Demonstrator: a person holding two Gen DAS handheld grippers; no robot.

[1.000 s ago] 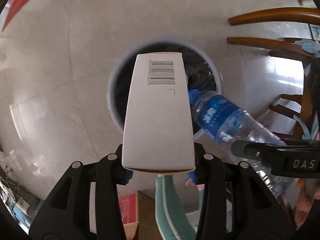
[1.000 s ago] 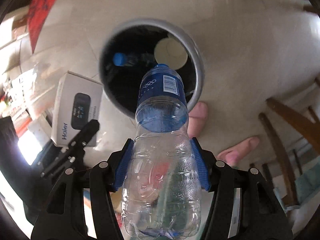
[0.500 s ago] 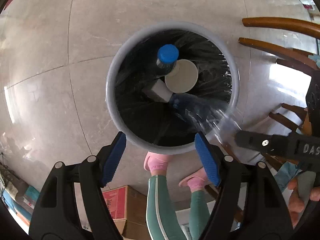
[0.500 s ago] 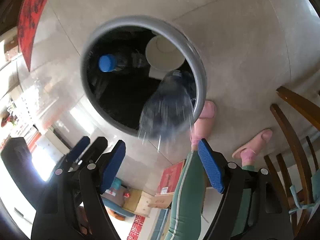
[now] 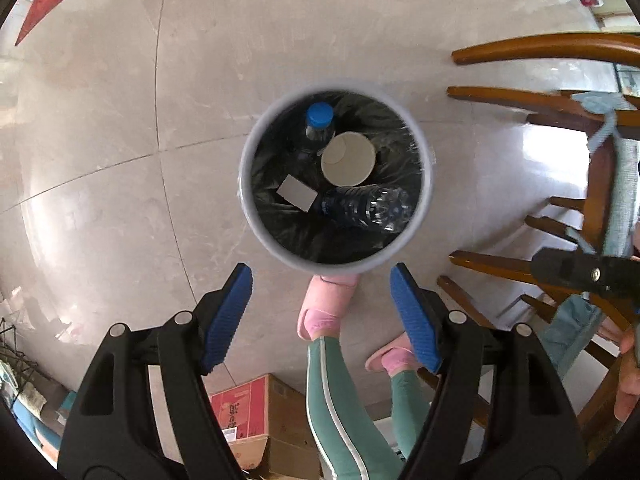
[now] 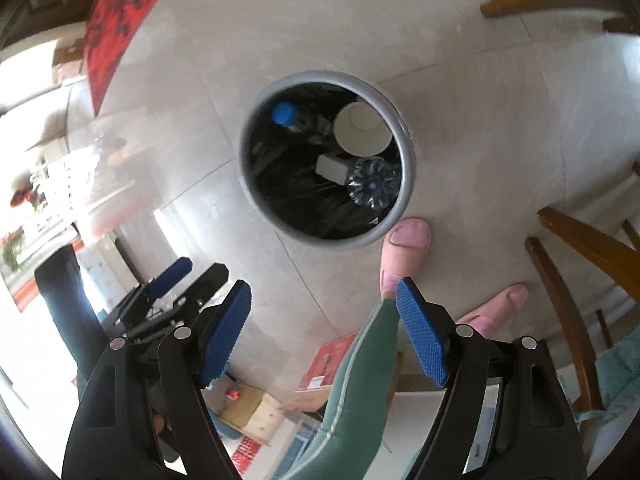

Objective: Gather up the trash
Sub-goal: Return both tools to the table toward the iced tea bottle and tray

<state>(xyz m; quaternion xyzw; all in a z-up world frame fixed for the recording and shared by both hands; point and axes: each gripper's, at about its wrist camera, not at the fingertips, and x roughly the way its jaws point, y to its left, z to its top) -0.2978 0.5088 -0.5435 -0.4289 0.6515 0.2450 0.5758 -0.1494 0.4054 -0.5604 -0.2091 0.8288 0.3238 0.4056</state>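
Note:
A grey bin (image 5: 340, 268) lined with a black bag stands on the tiled floor below both grippers. Inside lie a white box (image 5: 297, 196), a clear plastic bottle (image 5: 364, 206), a paper cup (image 5: 348, 158) and a blue-capped bottle (image 5: 319, 120). In the right wrist view the bin (image 6: 332, 242) holds the same white box (image 6: 331, 168) and clear bottle (image 6: 372, 186), seen bottom-up. My left gripper (image 5: 321, 276) hangs open and empty above the bin's near rim. My right gripper (image 6: 323, 286) is open and empty too, higher over the floor.
A person's feet in pink slippers (image 5: 328, 304) stand against the bin's near side. Wooden chairs (image 5: 540, 100) crowd the right. A cardboard box (image 5: 248, 412) sits behind the legs. A red sheet (image 6: 120, 20) lies at the far left.
Both grippers opened: the white box dropped from the left one and the bottle from the right one into the bin. Both then rose, so the bin looks smaller.

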